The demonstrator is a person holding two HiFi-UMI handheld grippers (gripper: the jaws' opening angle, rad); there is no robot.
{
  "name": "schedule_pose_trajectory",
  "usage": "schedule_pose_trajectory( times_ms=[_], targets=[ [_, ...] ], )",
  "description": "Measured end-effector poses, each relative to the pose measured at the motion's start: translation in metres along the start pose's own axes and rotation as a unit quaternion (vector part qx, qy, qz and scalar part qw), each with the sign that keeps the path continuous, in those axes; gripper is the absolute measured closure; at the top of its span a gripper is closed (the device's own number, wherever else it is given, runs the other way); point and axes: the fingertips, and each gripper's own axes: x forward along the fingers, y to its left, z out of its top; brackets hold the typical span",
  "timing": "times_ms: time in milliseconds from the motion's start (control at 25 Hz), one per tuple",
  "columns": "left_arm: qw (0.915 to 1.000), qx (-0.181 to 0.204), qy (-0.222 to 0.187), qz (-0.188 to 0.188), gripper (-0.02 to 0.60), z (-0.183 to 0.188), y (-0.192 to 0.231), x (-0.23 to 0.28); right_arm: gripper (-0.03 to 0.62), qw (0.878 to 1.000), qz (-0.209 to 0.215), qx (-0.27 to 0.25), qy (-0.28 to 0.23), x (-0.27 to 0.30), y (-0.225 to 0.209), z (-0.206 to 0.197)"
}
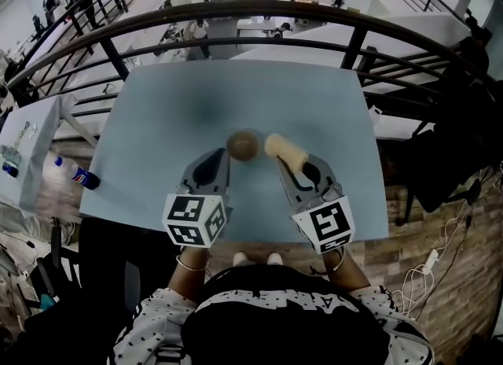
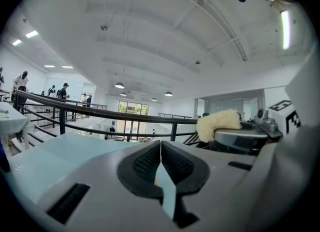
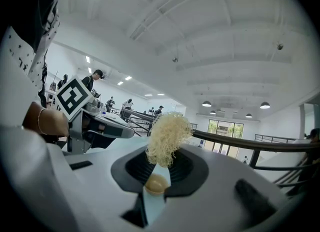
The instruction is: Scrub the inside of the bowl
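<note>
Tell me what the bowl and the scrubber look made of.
The bowl: probably wood or brown plastic; it is uniformly tan-brown and matte, too small to tell grain. The scrubber: pale yellow tangled fibres, coarse and dry-looking, likely loofah or a synthetic mesh; loose strands stick out around its edge.

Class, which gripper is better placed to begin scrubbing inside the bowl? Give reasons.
Right. The right gripper is shut on the loofah scrubber, whose free end lies close beside the bowl. The left gripper is shut and empty.
</note>
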Motion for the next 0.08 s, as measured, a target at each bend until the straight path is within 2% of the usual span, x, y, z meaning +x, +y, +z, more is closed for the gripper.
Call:
schedule_pose_trajectory(
  times_ms=[80],
  targets=[
    [1.0000, 0.000, -0.001, 0.000, 0.563, 0.0000, -0.0001, 0.0002, 0.537, 1.000, 0.001, 0.001, -0.001, 0.0000, 0.0004, -0.0003]
  ],
)
